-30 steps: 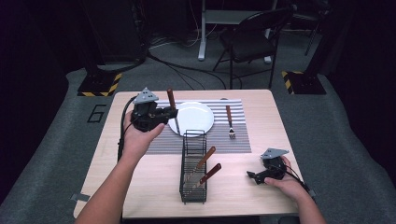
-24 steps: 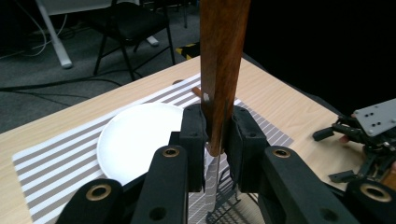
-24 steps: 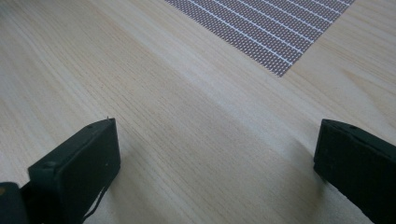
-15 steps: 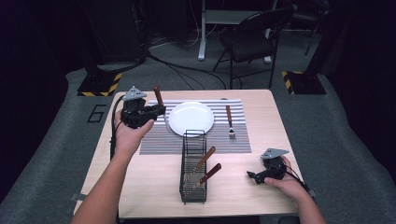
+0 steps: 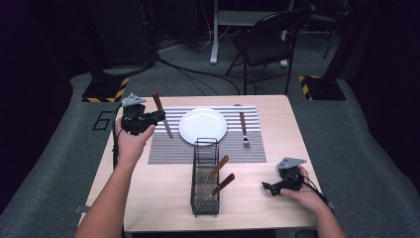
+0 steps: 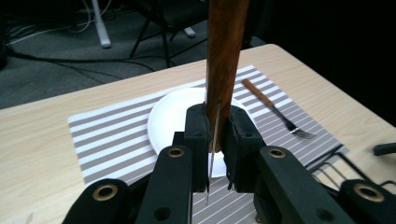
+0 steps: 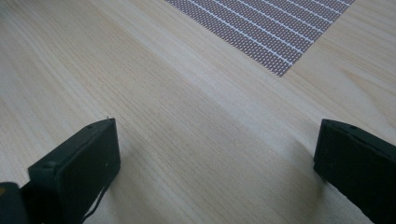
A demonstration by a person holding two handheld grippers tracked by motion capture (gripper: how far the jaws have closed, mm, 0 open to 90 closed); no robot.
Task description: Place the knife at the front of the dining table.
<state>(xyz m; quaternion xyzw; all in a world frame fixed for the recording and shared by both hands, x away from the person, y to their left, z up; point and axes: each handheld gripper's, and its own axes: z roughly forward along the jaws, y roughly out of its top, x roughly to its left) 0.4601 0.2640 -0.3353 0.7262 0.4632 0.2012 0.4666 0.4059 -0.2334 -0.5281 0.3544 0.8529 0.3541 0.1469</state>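
Leftward off the plate (image 5: 202,125) went the left gripper (image 5: 157,118), clamped on a knife (image 5: 162,115); rack (image 5: 205,174) holds two utensils; right gripper (image 5: 268,187) gapes empty

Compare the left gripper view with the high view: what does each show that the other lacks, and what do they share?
Left gripper view alone: the knife's thin blade edge running down between the left gripper pads. High view alone: the right gripper resting on the table, and the handles of two utensils inside the wire caddy. Both: the knife, the white plate, the fork, the striped placemat.
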